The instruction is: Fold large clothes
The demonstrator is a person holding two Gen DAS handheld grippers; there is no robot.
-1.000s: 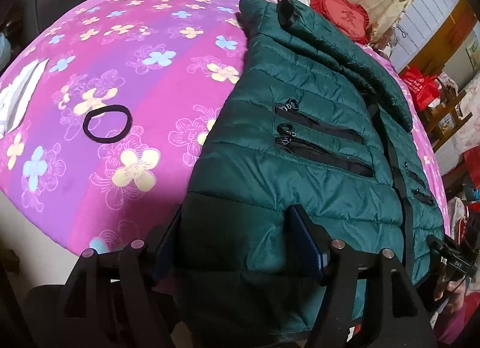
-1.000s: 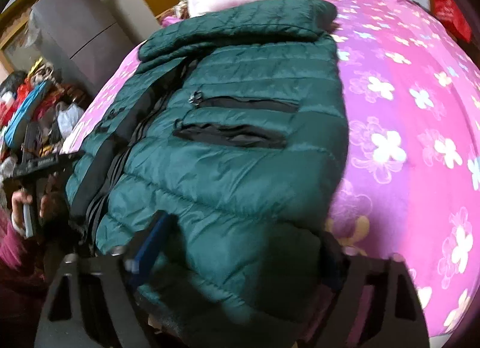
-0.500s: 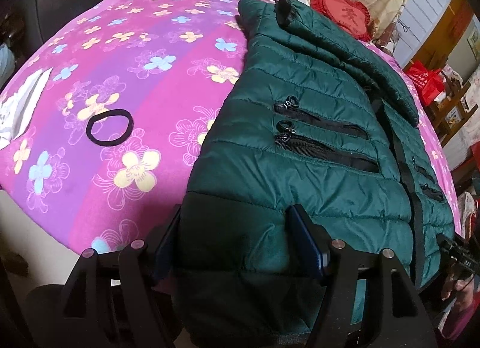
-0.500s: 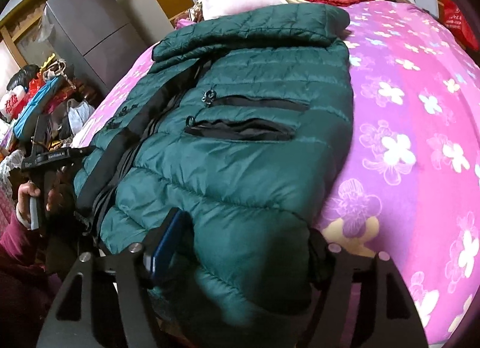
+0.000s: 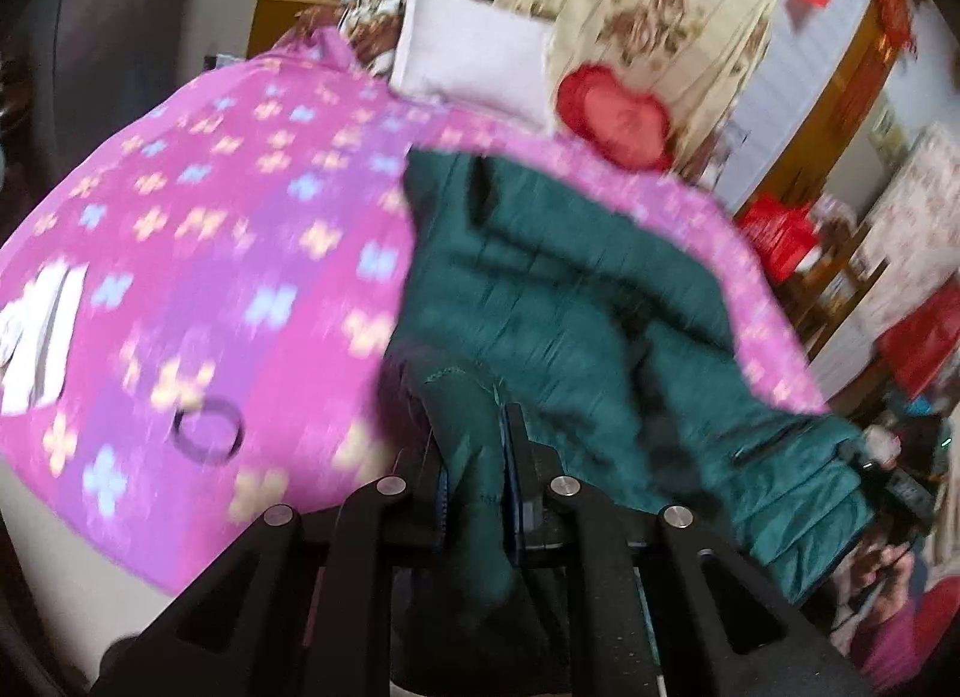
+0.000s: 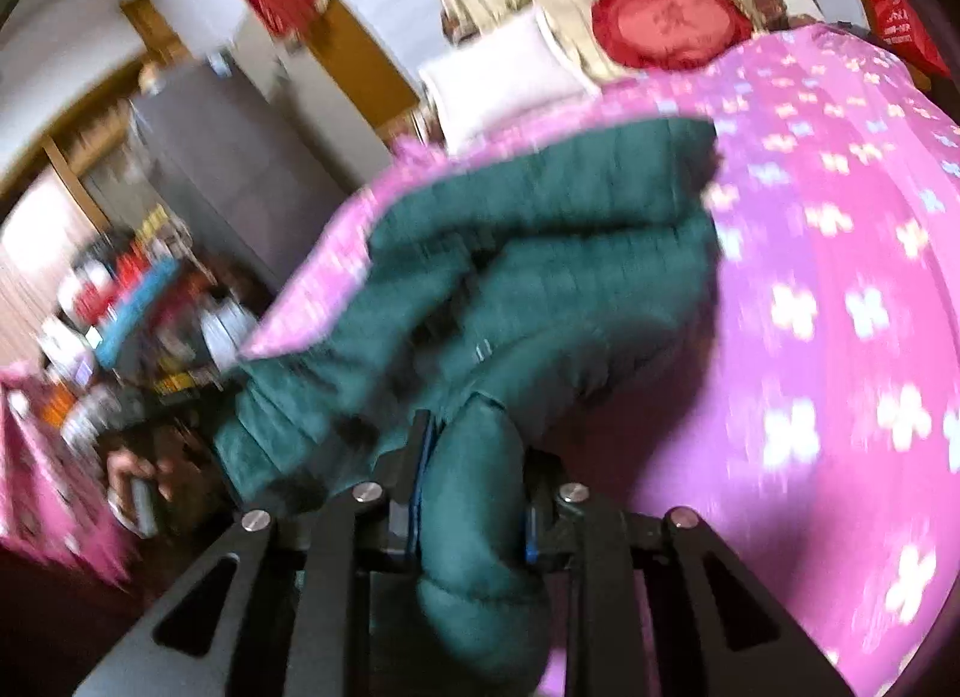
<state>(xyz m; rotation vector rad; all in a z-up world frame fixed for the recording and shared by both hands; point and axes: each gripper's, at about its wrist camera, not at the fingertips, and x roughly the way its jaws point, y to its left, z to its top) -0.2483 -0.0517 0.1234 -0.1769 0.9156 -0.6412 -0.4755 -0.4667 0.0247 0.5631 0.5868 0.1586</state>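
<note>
A dark green quilted jacket (image 5: 558, 301) lies on a bed with a pink flowered cover (image 5: 228, 253). My left gripper (image 5: 477, 457) is shut on the jacket's bottom hem and holds it lifted off the bed. In the right wrist view the jacket (image 6: 558, 277) is bunched and raised toward me. My right gripper (image 6: 471, 457) is shut on a thick fold of its hem. Both views are motion-blurred.
A black hair band (image 5: 208, 431) and white paper (image 5: 42, 337) lie on the cover at the left. A white pillow (image 5: 474, 66) and a red heart cushion (image 5: 612, 117) sit at the bed's head. A grey cabinet (image 6: 240, 156) and cluttered shelves stand beside the bed.
Both grippers have closed on the jacket's bottom hem and lifted it up and forward. The jacket, flat before, is now bunched and partly raised off the bed.
</note>
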